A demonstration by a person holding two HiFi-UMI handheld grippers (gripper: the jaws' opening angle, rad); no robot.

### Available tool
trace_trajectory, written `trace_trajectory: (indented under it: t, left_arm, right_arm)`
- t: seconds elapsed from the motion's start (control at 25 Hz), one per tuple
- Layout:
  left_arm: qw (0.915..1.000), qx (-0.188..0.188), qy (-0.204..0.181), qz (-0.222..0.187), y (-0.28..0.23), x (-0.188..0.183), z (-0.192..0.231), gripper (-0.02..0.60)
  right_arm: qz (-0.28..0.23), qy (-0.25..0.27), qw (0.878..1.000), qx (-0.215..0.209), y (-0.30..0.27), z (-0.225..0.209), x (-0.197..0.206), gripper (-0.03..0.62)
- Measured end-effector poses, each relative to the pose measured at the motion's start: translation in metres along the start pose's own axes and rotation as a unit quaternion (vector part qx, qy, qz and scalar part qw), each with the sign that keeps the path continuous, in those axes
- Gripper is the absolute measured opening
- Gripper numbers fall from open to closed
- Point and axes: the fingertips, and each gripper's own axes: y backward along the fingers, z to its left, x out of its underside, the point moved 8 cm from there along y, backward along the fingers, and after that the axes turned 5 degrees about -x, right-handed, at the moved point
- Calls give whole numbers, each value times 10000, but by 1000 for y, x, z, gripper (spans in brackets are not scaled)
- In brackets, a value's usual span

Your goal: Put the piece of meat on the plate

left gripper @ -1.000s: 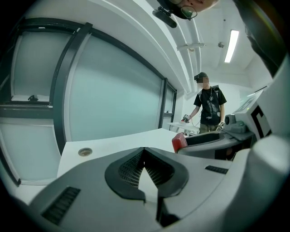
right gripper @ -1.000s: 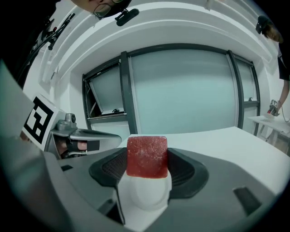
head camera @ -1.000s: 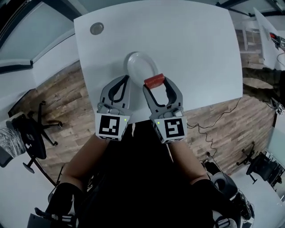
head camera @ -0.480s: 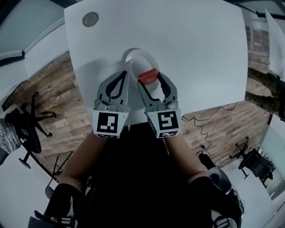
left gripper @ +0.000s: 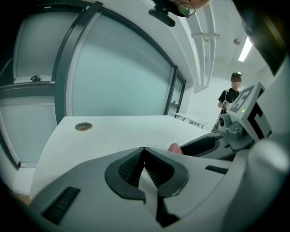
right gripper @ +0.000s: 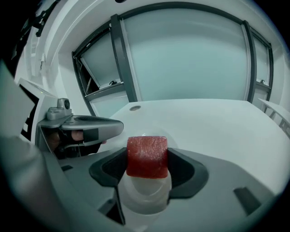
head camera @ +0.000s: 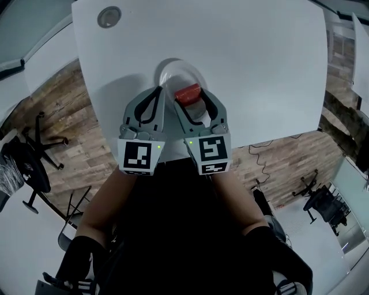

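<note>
1. Two grippers work here: my left gripper [left gripper: 144, 150], jaws closed on nothing, sits at the left edge of the plate [head camera: 173, 70].
2. My right gripper [head camera: 188, 99] clamps the piece of meat [right gripper: 146, 156] above the plate's middle.
3. I judge this the placing step; next I lower and open.

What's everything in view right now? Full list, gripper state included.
table: 1, white, centre of the head view
plate: 1, white, on the table near its front edge
piece of meat: 1, red, clamped in the right gripper's fingers, over the plate
cable port: 1, grey, round, far left corner of the table
office chairs: at least 2, black, on the wood floor at either side
cable: 1, dark, on the floor right of the table
bystander: 1, dark top, far background
left gripper: 1, grey, fingers shut, empty, beside the plate
right gripper: 1, grey, shut on the meat
</note>
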Motion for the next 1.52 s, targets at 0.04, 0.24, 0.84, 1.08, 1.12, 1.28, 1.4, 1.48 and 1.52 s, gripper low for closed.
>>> trace_trajectory:
  t: [0.04,0.24,0.84,1.08,1.12,1.28,1.4,1.48,1.52]
  left_arm:
    - [10000,-9,22,-7,-2,2,2,-11]
    - [9998,-46,191,37,-10,5,9,-11]
    - [9988,456,-73,156,-4,3,7,-11]
    - [9981,515,-329,-122,18,-18,-1,-11]
    - [9979,491,-366,-198,23,-23,-4,-11]
    - [9957,487,-563,-554,48,-45,-17,-11]
    - [9933,528,-613,-821,72,-58,-26,-11]
    - [9915,508,-646,-1009,88,-67,-28,-11]
    - [9906,491,-635,-1109,94,-72,-28,-11]
  right_arm:
    - [78,12,10000,-15,-3,0,0,278]
    - [274,250,9993,-11,-13,0,-2,278]
    - [14,378,9993,-1,-2,9,-21,276]
    - [-848,307,9950,436,36,11,-37,5]
    - [-979,276,9937,463,43,13,-40,3]
    - [-1548,418,9853,588,69,26,-58,3]
    - [-1928,595,9771,669,91,44,-69,3]
    - [-2173,654,9711,738,105,55,-75,3]
    - [-2305,691,9675,782,112,59,-79,3]
